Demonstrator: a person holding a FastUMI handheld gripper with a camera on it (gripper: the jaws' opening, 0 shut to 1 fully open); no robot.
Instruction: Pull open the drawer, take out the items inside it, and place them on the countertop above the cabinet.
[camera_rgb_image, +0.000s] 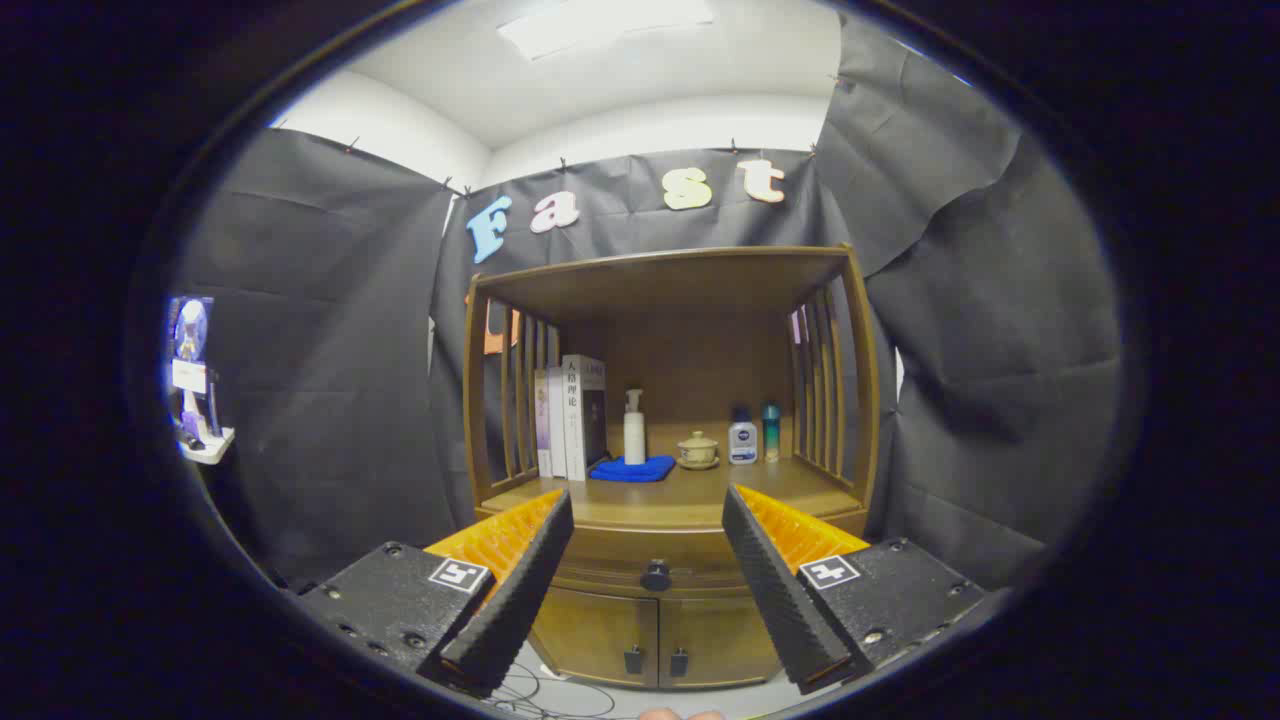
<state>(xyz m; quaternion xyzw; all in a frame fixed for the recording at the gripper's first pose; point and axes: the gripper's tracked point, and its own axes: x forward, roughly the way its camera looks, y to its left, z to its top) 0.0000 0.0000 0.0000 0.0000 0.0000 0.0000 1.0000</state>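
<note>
Wood, warm brown, all over the cabinet (665, 440) ahead of me: slatted sides, an open shelf, a drawer (655, 572) below it, two small doors (655, 640) at the bottom. My gripper (648, 560) is released, fingers spread wide with nothing between them but air, and the drawer knob (655, 575) sits framed in the gap, beyond the tips. No contact yet.

Risks as I judge them:
- Knob is small, round and dark. If I come in off-centre, one finger meets it first and the pads slide off when I pull.
- Pulling at a slant could bind the drawer in its runners or rock the cabinet.
- Countertop (690, 500) already carries things along the back: books (570, 415), a pump bottle (634, 428) beside a folded blue cloth (632, 468), a lidded cup (697, 450), two small bottles (754, 436). A careless placement could knock one over. The front strip is bare, so items should go there.

Drawer itself: shut, front flush under the countertop lip, one knob at centre. Contents hidden, so I cannot tell what is inside or how many items.

Cables (545, 695) trail on the floor below the doors.
</note>
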